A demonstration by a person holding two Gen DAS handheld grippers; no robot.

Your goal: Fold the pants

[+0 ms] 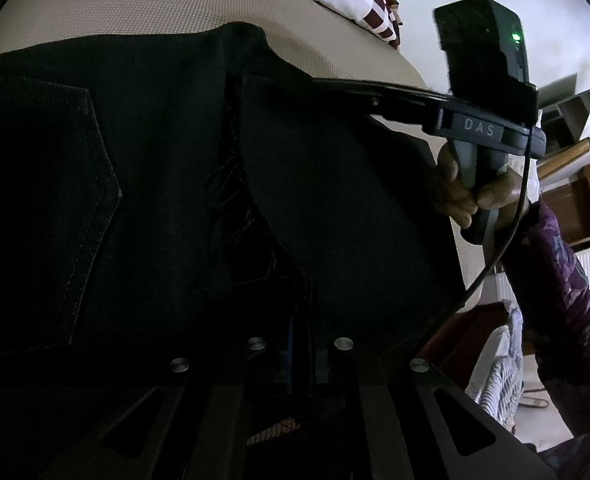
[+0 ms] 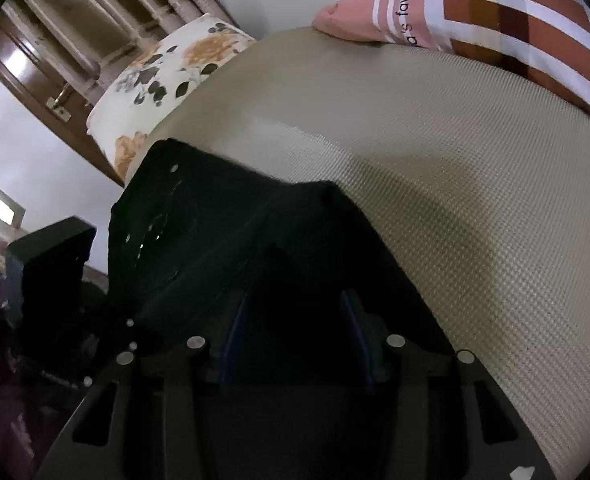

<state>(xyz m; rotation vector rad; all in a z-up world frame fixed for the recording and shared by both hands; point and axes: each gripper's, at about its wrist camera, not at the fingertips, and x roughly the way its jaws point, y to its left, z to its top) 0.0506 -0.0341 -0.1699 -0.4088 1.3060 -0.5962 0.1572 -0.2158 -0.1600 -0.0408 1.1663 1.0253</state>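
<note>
The left gripper [image 1: 299, 344] is pinched tight on the dark pants [image 1: 175, 184], at their near edge. The right gripper [image 2: 295, 340] stands partly spread, with pants cloth between its fingers; whether they press it I cannot tell. The pants lie on a beige bed [image 2: 435, 152], with pillows [image 2: 515, 20] beyond.
</note>
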